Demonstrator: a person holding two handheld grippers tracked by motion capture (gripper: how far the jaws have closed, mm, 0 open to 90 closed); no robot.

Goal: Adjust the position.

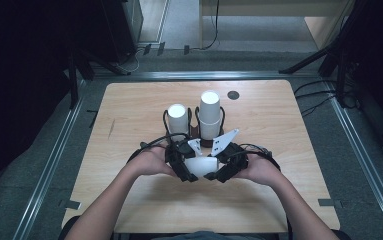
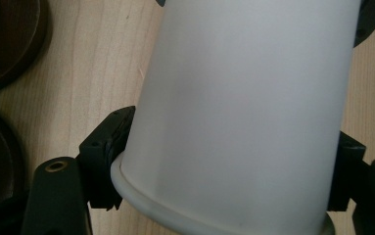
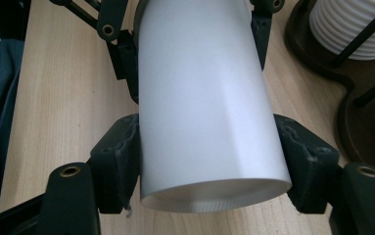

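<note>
Together, both hands level, left gripper and right gripper around white cup.

White cup; black claws; pale wood table.

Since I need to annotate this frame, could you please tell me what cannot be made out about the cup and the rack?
- White cup: in the high view, the left hand-held gripper and right hand-held gripper cover its ends.
- Cup's inside: hidden by its own wall in both gripper views.
- Cup's rolled rim: cut off by the bottom edge of the left gripper view.
- Dark rack: cut off by the edge of the right gripper view.
</note>
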